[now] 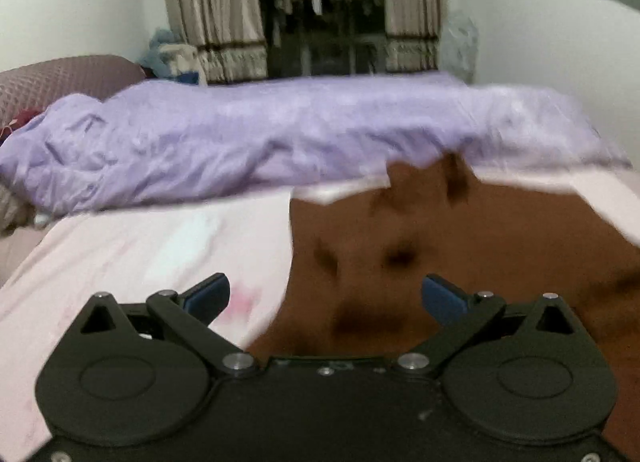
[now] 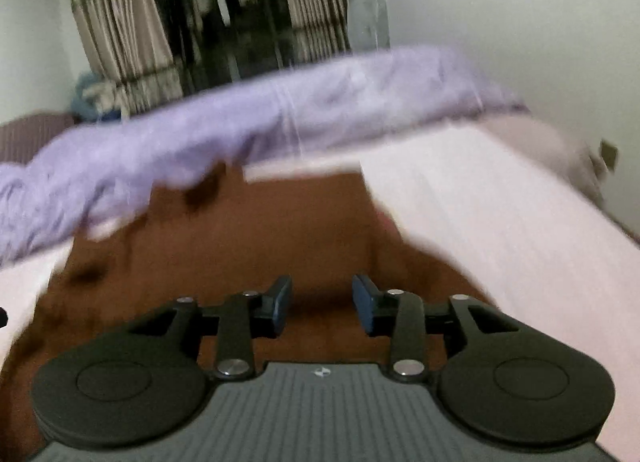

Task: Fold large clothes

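Note:
A brown garment [image 1: 460,246] lies spread on the pale pink bed sheet [image 1: 140,246]. My left gripper [image 1: 326,298] is open wide and empty, just above the garment's left part near its edge. In the right wrist view the brown garment [image 2: 240,230] fills the middle. My right gripper [image 2: 322,302] is open and empty over it, with nothing between its blue pads [image 2: 282,302]. Both views are blurred by motion.
A crumpled lilac duvet [image 1: 280,134] lies across the far side of the bed and also shows in the right wrist view [image 2: 260,126]. Beyond it are curtains [image 1: 216,14] and a dark window. A mauve headboard [image 1: 60,78] is at the far left. A white wall stands at the right.

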